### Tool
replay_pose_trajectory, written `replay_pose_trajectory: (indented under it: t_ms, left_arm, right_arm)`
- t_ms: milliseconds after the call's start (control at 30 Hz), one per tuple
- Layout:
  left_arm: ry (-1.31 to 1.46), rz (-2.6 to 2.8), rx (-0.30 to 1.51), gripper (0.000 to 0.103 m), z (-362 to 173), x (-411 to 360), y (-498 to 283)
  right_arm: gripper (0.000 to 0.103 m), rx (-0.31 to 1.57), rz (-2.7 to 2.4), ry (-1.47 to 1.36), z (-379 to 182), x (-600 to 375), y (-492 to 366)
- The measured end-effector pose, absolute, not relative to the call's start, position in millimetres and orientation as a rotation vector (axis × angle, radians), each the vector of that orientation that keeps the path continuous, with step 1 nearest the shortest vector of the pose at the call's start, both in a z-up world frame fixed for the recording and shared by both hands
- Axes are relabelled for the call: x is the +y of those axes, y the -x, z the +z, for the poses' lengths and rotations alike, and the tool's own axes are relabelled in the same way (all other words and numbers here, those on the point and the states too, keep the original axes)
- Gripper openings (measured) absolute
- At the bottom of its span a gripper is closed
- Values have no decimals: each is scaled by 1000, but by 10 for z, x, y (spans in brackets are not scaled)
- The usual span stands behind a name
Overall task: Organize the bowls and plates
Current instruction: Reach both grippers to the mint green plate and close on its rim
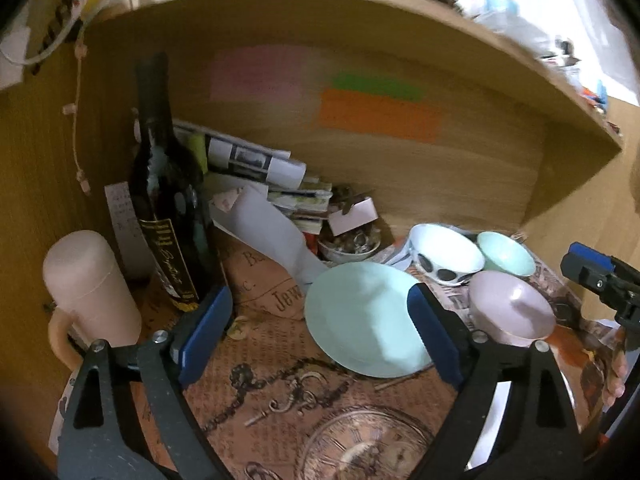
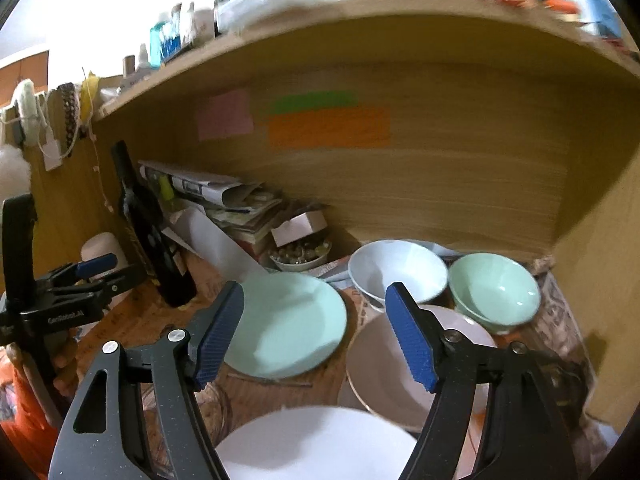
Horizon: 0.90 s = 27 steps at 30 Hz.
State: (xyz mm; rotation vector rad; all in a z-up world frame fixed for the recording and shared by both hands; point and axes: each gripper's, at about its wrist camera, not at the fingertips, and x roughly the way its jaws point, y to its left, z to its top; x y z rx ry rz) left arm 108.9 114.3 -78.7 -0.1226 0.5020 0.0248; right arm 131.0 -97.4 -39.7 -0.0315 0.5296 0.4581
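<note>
A mint green plate (image 1: 362, 320) (image 2: 288, 324) lies on the patterned mat. A pink bowl (image 1: 512, 306) (image 2: 392, 364) sits to its right. Behind stand a white bowl with dark spots (image 1: 446, 254) (image 2: 396, 266) and a small mint bowl (image 1: 506, 256) (image 2: 494, 288). A white plate (image 2: 316, 444) lies at the near edge in the right wrist view. My left gripper (image 1: 320, 334) is open and empty, its right finger over the mint plate's edge. My right gripper (image 2: 316, 332) is open and empty, above the mint plate and pink bowl.
A dark wine bottle (image 1: 166, 208) and a pink lidded mug (image 1: 88, 284) stand at the left. Stacked papers (image 1: 256, 184) and a small bowl of trinkets (image 1: 350, 242) lie at the back. A wooden shelf (image 2: 400, 28) hangs overhead; a side wall (image 2: 600, 280) closes the right.
</note>
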Motion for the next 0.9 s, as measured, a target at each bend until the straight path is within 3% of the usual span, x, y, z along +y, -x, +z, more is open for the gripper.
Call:
replay_pose_trajectory:
  t_ms: [600, 800, 900]
  left_arm:
    - [120, 5, 799, 90, -1475, 1225, -2080]
    - [123, -16, 866, 90, -1665, 1219, -2217]
    - [140, -28, 886, 90, -1727, 1249, -2247]
  right_arm:
    - [70, 928, 526, 80, -1115, -622, -2473]
    - [58, 1048, 522, 29, -1289, -634, -2767]
    - [58, 1074, 518, 70, -1324, -572, -2779]
